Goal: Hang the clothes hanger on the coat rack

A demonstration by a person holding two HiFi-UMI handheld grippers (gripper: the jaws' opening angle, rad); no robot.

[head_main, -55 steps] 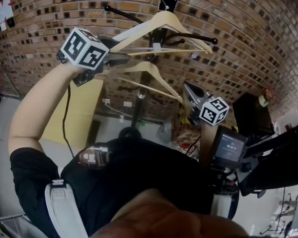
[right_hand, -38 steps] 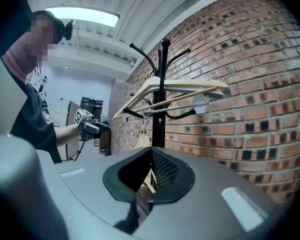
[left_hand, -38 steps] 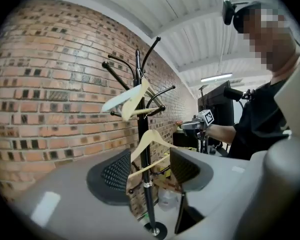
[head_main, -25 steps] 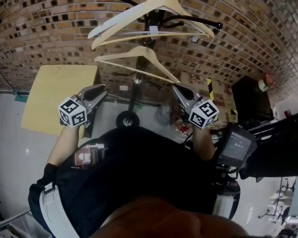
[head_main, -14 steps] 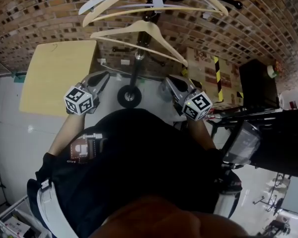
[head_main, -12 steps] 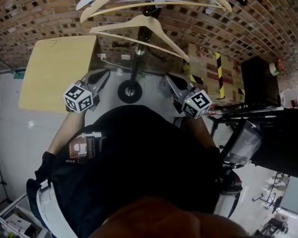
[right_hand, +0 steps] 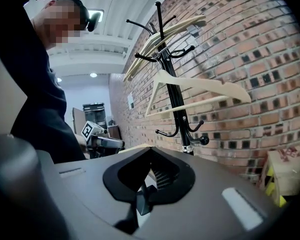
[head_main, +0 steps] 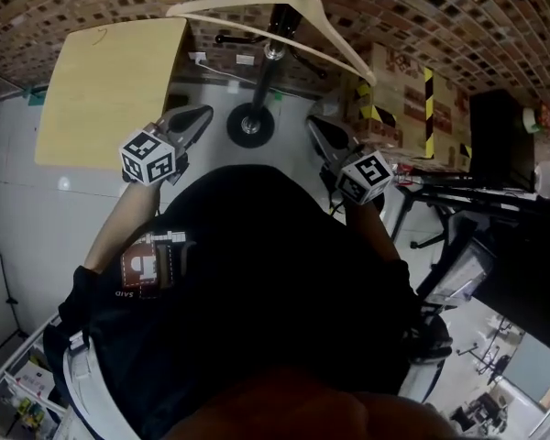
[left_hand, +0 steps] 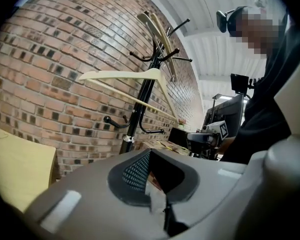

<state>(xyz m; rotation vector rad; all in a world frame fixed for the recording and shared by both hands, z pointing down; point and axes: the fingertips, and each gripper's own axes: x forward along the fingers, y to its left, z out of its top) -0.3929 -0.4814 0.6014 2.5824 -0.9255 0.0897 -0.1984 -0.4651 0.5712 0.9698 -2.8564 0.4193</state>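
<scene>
I faced a wall of red-brown brick (head_main: 37,7) that ran right across my view. Below me lay a pale, glossy floor (head_main: 37,218), with a yellow tabletop (head_main: 110,90) close to the wall at the left. To the right stood cardboard boxes (head_main: 399,71) banded in black-and-yellow tape, then a black cabinet (head_main: 500,136). Overhead, a white ribbed ceiling (right_hand: 115,4) carried a lit lamp (right_hand: 95,15).

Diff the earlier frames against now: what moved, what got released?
The left gripper, earlier raised to the end of the top hangers, came off them and dropped in front of the torso. The right gripper lowered too. Both are now empty, jaws together. Unchanged: all hangers remain on the coat rack, including the lower hanger.
</scene>
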